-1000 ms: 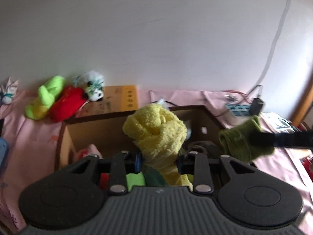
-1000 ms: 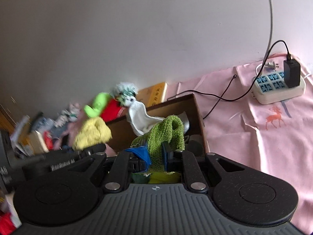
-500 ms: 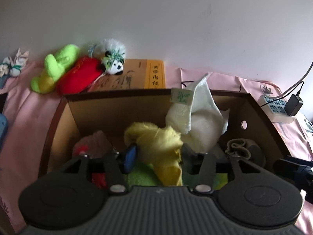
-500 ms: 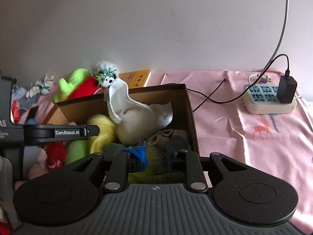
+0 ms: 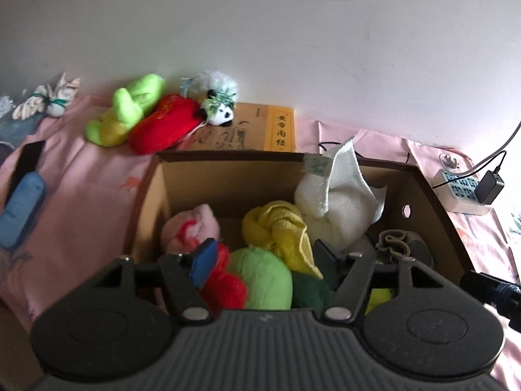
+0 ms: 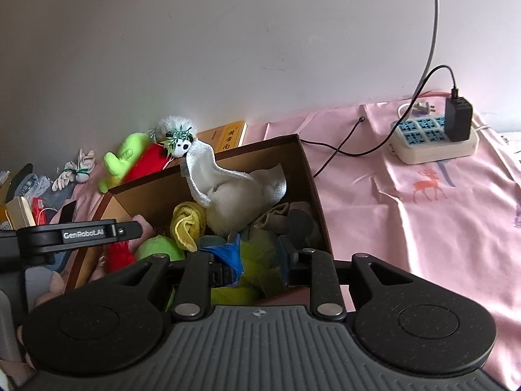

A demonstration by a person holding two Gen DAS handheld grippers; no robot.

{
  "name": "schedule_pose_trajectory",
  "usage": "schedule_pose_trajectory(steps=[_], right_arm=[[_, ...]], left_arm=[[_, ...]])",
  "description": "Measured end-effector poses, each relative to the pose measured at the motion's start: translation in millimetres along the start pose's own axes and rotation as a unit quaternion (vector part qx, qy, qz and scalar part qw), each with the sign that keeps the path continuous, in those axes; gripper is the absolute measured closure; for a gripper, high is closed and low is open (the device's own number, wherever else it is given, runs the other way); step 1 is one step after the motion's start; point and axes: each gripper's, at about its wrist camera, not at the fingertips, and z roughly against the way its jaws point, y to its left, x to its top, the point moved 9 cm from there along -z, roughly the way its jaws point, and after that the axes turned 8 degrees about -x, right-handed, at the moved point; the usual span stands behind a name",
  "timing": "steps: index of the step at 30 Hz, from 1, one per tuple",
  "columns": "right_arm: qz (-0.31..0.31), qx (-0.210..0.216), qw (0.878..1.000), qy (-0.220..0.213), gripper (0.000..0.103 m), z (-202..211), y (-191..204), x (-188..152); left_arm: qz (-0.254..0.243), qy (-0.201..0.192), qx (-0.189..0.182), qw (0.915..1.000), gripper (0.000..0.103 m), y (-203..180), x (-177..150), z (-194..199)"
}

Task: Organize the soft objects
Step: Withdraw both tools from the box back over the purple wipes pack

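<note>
A brown cardboard box (image 5: 228, 176) (image 6: 306, 169) holds soft things: a yellow cloth (image 5: 280, 231) (image 6: 187, 223), a white towel (image 5: 335, 202) (image 6: 228, 192), a light green ball (image 5: 260, 277), a pink and red piece (image 5: 189, 231) and an olive green cloth (image 6: 260, 277). My left gripper (image 5: 265, 260) is open and empty above the box, with the yellow cloth lying just beyond it. My right gripper (image 6: 260, 260) is open over the olive green cloth at the box's near end.
Behind the box lie a green plush (image 5: 125, 110), a red plush (image 5: 162, 127), a small panda (image 5: 218, 110) and a yellow book (image 5: 260, 128). A power strip with a charger (image 6: 433, 137) sits on the pink cloth at the right. A blue object (image 5: 21, 208) lies left.
My left gripper lowered the yellow cloth into the box and opened, letting it go. My right gripper brought the olive green cloth down into the box and opened.
</note>
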Motion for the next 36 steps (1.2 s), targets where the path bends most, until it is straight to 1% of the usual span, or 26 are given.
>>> schedule_pose_trajectory(steps=[4, 9, 15, 27, 36], right_arm=[[0.010, 0.002, 1.000, 0.000, 0.095, 13, 3, -8], [0.031, 0.004, 0.999, -0.008, 0.095, 31, 9, -18], [0.039, 0.015, 0.999, -0.006, 0.095, 45, 13, -31], [0.069, 0.029, 0.997, 0.000, 0.094, 68, 22, -58], [0.072, 0.031, 0.997, 0.004, 0.093, 78, 22, -72]], left_arm=[[-0.008, 0.003, 0.024, 0.9997, 0.034, -2, -7, 19], [-0.033, 0.002, 0.063, 0.9975, 0.033, -5, -21, 43], [-0.047, 0.004, 0.089, 0.9949, 0.032, -8, -39, 65], [-0.044, 0.014, 0.113, 0.9925, 0.030, -9, -71, 94], [-0.052, 0.027, 0.123, 0.9906, 0.028, -15, -91, 107]])
